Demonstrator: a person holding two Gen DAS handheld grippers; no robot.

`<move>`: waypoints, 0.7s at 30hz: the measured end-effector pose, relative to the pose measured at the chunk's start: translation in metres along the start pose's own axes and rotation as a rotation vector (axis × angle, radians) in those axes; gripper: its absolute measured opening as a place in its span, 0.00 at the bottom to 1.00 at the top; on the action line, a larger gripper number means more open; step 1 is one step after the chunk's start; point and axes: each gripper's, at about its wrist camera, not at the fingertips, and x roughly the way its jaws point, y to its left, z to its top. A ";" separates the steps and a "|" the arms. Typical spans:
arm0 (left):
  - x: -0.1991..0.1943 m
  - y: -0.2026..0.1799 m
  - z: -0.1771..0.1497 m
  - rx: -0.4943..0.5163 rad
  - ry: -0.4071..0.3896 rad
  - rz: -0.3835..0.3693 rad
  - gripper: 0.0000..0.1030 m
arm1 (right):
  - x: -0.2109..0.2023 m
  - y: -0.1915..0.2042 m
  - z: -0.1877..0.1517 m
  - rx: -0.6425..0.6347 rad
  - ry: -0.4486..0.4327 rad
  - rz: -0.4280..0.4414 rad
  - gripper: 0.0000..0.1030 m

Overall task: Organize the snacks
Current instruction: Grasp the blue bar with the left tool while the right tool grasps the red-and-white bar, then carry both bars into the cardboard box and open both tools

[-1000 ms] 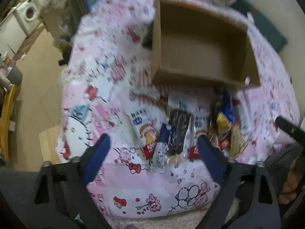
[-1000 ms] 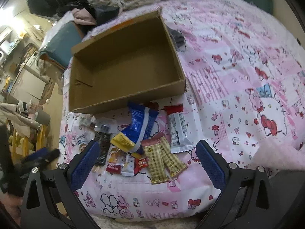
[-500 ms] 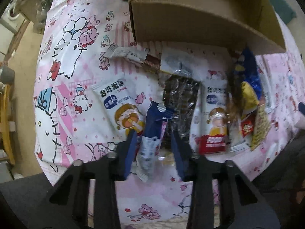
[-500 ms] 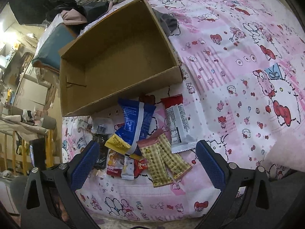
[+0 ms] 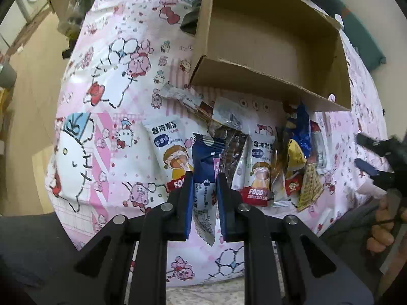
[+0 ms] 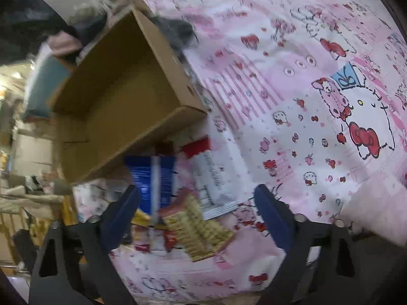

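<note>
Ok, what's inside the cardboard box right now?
The cardboard box shows only bare brown floor, no snacks. Its near wall hides the strip of floor just behind it in both views.

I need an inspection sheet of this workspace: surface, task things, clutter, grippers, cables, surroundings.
Surface: pink cartoon-print bedspread, wrinkled.
Job's things: open brown cardboard box, nothing seen inside; navy-and-white snack packet among a heap of snack packets in front of the box.
Clutter: dark cloth beside the box.
Grippers: left gripper shut on the navy-and-white packet; right gripper open over the heap, its jaws just been closing, gripping nothing.
Cables: nothing seen.
Surroundings: wooden floor, teal cushion.
</note>
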 end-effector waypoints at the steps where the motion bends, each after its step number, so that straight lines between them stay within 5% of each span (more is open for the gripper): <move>1: -0.001 0.000 0.001 -0.011 0.007 -0.007 0.14 | 0.010 0.003 0.003 -0.020 0.041 -0.022 0.77; 6: 0.002 0.004 0.006 -0.019 -0.004 -0.025 0.14 | 0.052 0.022 0.010 -0.141 0.155 -0.154 0.56; 11: -0.002 0.004 0.006 -0.025 -0.016 -0.022 0.14 | 0.078 0.029 0.018 -0.190 0.186 -0.262 0.53; 13: -0.003 0.005 0.005 -0.025 -0.018 -0.025 0.14 | 0.084 0.033 0.019 -0.208 0.195 -0.276 0.34; 21: -0.006 0.006 0.006 -0.025 -0.031 -0.020 0.14 | 0.064 0.040 0.016 -0.250 0.160 -0.274 0.32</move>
